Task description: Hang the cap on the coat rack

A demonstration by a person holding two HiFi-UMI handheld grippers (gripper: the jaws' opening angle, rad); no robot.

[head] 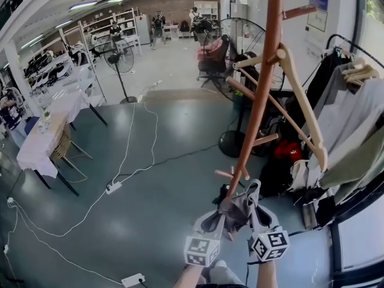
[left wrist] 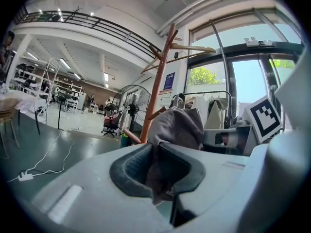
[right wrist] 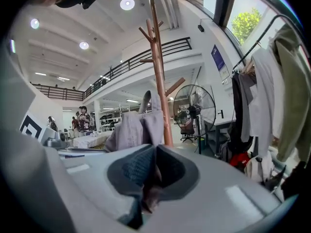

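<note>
Soft grey fabric cap [head: 237, 211], clamped at opposite edges by left gripper [head: 217, 217] and right gripper [head: 253, 200], near tall reddish-brown wooden coat rack [head: 258, 99].

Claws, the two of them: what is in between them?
The grey cap, pinched by the left claw and the right claw; the head view shows it.

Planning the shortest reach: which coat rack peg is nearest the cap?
The lowest peg on the coat rack, jutting left just above the held cap; every other peg sits higher up the rack.
</note>
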